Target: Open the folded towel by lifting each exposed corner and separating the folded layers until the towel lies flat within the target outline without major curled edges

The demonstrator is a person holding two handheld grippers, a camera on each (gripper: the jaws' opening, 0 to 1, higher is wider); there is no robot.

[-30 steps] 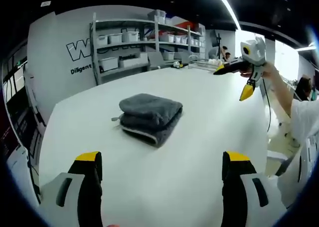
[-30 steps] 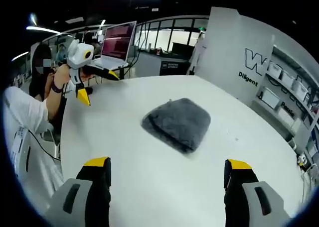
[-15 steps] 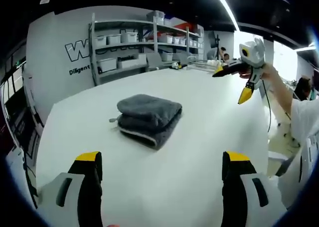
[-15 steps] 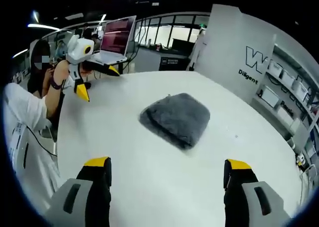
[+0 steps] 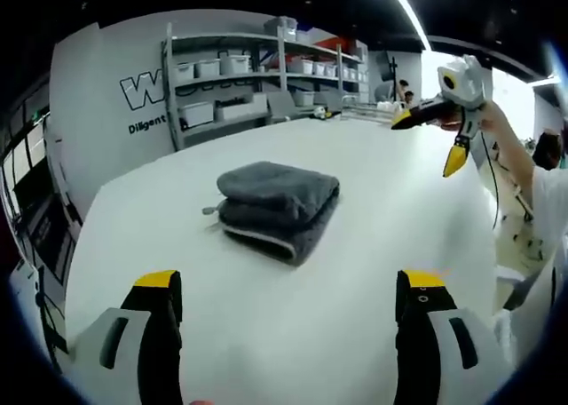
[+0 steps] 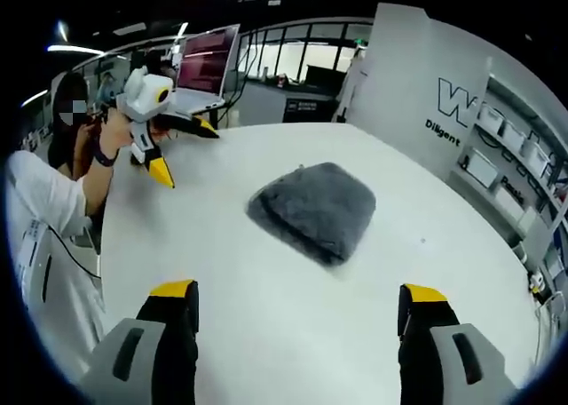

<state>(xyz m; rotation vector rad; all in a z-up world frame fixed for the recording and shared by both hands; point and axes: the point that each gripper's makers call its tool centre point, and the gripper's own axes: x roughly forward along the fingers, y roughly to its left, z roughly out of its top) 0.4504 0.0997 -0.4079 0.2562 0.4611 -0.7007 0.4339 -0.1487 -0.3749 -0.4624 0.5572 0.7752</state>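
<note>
Starting from zero: towel (image 5: 279,205) sits folded mid-desk (image 5: 355,272), untouched. I hold left claw (image 5: 288,334) and right claw (image 6: 297,334) spread, empty, well short. All unfolding remains.

Dark grey towel (image 5: 279,202), white table (image 5: 390,201)

A lab or test space inside an office-like hall. A wide white table (image 5: 373,201) stands before a grey wall (image 5: 98,85) with big lettering, beside metal shelves (image 5: 257,76) stacked with plastic bins (image 5: 197,114). Glass partitions (image 6: 302,67), an open laptop (image 6: 204,72) and ceiling strip lights (image 5: 404,10) ring it.
</note>
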